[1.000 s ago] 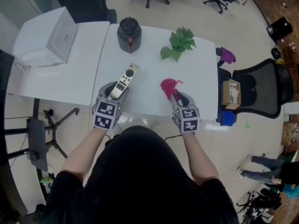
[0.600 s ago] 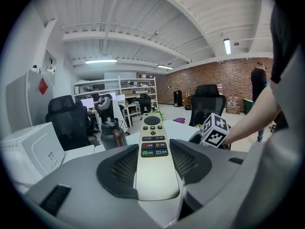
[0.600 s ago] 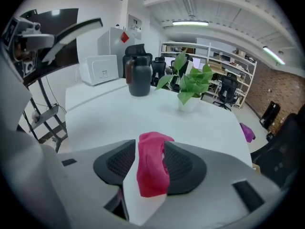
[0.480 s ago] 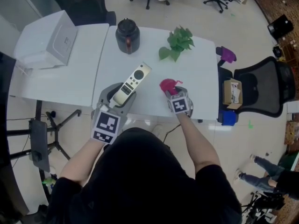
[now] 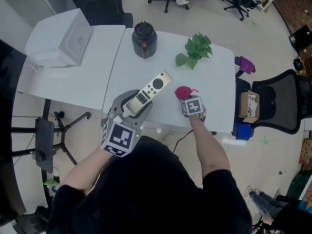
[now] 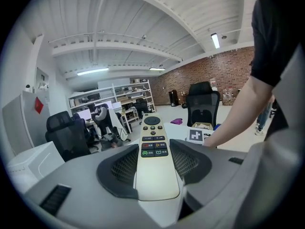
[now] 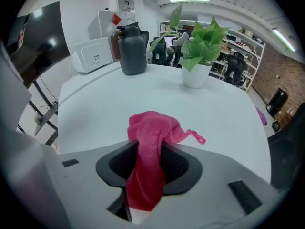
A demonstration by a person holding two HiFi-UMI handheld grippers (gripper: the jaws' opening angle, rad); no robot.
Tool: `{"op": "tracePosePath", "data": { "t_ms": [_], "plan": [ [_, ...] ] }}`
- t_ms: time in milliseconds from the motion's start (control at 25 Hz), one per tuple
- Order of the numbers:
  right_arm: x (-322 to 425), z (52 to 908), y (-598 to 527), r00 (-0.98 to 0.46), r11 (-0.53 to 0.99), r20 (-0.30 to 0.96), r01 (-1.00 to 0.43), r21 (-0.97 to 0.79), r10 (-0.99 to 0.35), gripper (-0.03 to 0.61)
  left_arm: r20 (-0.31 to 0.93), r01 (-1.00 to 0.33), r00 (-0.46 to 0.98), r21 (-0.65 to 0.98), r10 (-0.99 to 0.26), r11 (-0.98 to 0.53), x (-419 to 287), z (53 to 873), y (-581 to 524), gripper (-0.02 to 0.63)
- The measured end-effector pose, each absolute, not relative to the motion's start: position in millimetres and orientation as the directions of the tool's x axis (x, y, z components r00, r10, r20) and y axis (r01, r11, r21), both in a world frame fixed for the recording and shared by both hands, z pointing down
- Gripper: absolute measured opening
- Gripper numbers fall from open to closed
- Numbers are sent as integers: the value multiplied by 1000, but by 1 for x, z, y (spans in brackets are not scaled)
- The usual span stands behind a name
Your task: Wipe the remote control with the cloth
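Observation:
A cream remote control (image 5: 148,92) sticks out of my left gripper (image 5: 130,105), which is shut on its rear end and holds it above the white table's (image 5: 214,82) front edge. In the left gripper view the remote control (image 6: 153,161), buttons up, fills the gap of the left gripper (image 6: 155,149). The pink cloth (image 5: 183,90) lies bunched on the table. My right gripper (image 5: 186,97) points steeply down at it. The cloth's (image 7: 150,128) tail runs loosely between the jaws of the right gripper (image 7: 150,152), which have just been closing and stand wide.
A black jug (image 5: 144,39) and a green potted plant (image 5: 196,50) stand at the table's far side. A white box (image 5: 63,38) sits on the neighbouring table to the left. A black office chair (image 5: 282,101) and a cardboard box (image 5: 249,108) are to the right.
The left gripper has risen with the remote control, whose tip swung right. The right gripper has sunk to the table with the cloth, which now rests bunched on the surface.

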State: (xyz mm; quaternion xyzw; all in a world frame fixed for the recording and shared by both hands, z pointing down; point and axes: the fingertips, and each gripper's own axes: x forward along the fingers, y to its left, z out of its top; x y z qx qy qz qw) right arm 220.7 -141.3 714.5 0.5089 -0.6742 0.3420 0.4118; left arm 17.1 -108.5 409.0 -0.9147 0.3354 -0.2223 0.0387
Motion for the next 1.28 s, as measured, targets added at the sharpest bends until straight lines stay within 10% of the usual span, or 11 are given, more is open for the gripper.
{"op": "tracePosePath", "data": {
  "t_ms": [760, 1280],
  "plan": [
    [96, 381, -117, -477, 529, 293, -839, 127, -828, 104, 349, -532, 618, -474, -704, -702, 11, 417, -150, 210],
    [-20, 374, -92, -590, 807, 553, -465, 363, -589, 104, 294, -316, 606, -764, -739, -563, 18, 408, -145, 210]
  ]
}}
